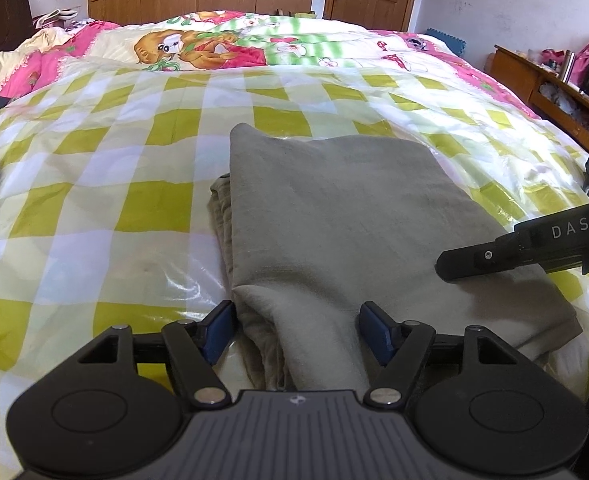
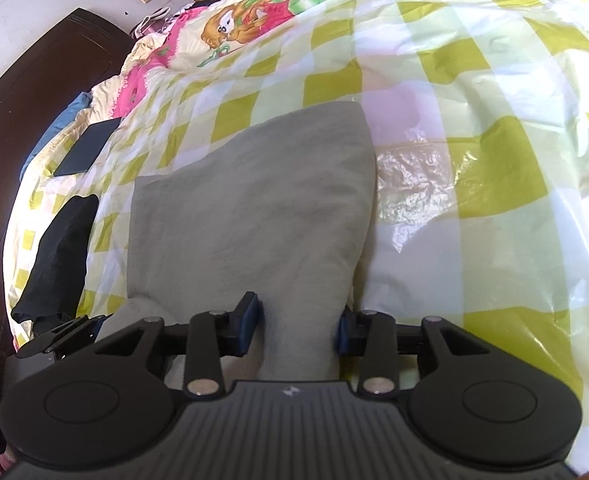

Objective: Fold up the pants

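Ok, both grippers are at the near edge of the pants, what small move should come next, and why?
Probably close both on the near edge, then lift it toward the far side. The left gripper and right gripper each stand open with gray pants cloth between the fingers, not pinched. The pants lie partly folded on the checked sheet, so another fold looks due.

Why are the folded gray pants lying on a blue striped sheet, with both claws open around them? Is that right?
Not quite. The sheet is checked in yellow-green and white, not blue striped, as both wrist views show. The rest holds: the folded gray pants lie on it, with the left claw and right claw open around their near edge.
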A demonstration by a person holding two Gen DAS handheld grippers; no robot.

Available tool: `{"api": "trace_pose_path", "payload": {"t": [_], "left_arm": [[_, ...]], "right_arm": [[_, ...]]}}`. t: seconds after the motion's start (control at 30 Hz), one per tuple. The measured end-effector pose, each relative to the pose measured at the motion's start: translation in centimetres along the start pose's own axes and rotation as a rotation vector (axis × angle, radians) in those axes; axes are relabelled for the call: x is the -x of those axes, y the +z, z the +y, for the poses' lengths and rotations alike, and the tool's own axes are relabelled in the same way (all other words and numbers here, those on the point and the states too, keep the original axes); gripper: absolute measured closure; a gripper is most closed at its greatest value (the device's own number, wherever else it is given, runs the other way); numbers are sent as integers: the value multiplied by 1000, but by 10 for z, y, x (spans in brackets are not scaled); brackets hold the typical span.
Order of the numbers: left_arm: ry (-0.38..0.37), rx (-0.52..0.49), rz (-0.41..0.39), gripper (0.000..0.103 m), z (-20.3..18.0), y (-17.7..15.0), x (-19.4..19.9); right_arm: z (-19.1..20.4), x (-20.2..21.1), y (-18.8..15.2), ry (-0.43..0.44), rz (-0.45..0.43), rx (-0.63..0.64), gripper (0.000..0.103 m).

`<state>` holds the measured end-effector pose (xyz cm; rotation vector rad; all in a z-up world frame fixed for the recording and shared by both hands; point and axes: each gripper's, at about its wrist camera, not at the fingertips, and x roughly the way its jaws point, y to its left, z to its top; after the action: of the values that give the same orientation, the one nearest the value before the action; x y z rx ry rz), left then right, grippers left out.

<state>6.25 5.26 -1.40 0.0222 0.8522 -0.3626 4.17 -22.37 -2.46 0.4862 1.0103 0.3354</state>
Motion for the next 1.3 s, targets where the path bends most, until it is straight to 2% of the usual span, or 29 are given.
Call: {"api": "trace_pose_path", "payload": {"t": [0.23, 0.47, 0.67, 0.8, 0.93, 1.0, 1.17, 1.3], "left_arm": [[23, -23, -10, 21, -5, 1, 1], [59, -20, -9, 21, -5, -2, 9], [126, -19, -17, 21, -13, -7, 25], [162, -26, -25, 21, -23, -13, 39], [185, -27, -37, 19, -34, -21, 50], [196, -16, -40, 13, -37, -24, 54], [206, 11, -52, 1, -41, -31, 62], [238, -3, -62, 0, -46, -34, 65]], "right_arm": [[8, 3, -1, -35, -11, 32, 63], [9, 22, -10, -94, -24, 81, 59], [30, 53, -32, -195, -117, 165, 59], [49, 72, -51, -173, -184, 217, 59], [55, 80, -62, -109, -192, 182, 59], [57, 82, -68, -92, -189, 173, 59], [58, 82, -84, -119, -178, 180, 58], [53, 78, -91, -131, -152, 154, 58]]}}
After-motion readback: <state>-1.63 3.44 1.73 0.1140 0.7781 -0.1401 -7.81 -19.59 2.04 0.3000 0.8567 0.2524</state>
